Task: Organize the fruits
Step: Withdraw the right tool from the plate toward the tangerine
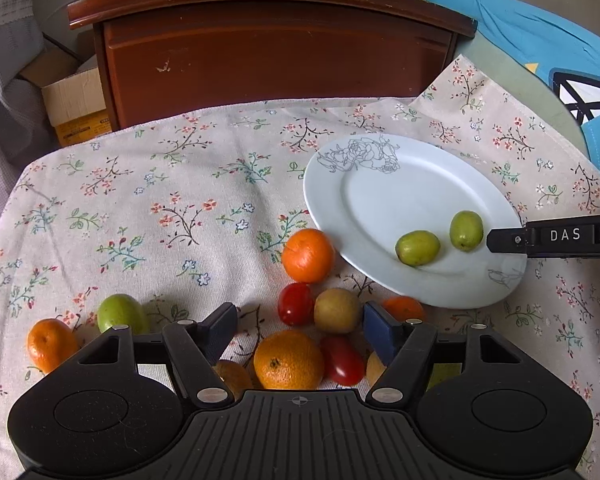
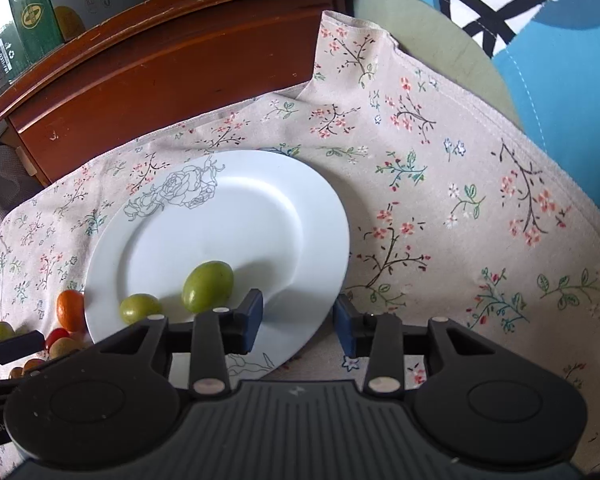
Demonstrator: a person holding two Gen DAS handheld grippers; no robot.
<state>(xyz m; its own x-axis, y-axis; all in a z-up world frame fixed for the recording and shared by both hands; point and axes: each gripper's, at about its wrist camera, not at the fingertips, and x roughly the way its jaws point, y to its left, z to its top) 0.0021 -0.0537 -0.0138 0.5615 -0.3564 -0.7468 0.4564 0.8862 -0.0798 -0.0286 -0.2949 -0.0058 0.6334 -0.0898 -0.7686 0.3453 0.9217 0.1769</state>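
two smooth, oval green fruits (image 1: 417, 247) lie side by side on the glossy white plate (image 1: 400, 184), near its front rim; in the right wrist view the bigger one (image 2: 208, 286) sits just ahead of your right hand-held gripper (image 2: 298, 322). the plate is round, shallow and glazed, with a thin grey rose outline drawn on its far rim and another sketch on the near rim. it rests on a coarse woven floral cloth (image 1: 172, 184) that covers the worktop.

the rest of the fruit lies loose on the cloth beside the plate: a round mandarin (image 1: 308, 255) with dimpled peel just touching the plate's edge, a shiny red cherry tomato (image 1: 295, 303), a dull yellow-brown round fruit (image 1: 337, 310), a larger orange (image 1: 288, 359), a second elongated tomato (image 1: 342, 360), and off to the left a green fruit (image 1: 121, 313) and a small mandarin (image 1: 51, 343).

your left hand-held gripper (image 1: 300, 330) hangs over this cluster with its blue-padded jaws spread wide, holding nothing. your right hand-held gripper stands apart too, its left pad over the plate's rim and its right pad just past it, gripping nothing.

behind the cloth stands a dark red-brown wooden cabinet (image 1: 276, 52) with a scuffed front, a cardboard box (image 1: 74, 100) at its left and blue fabric (image 1: 540, 36) at the right.
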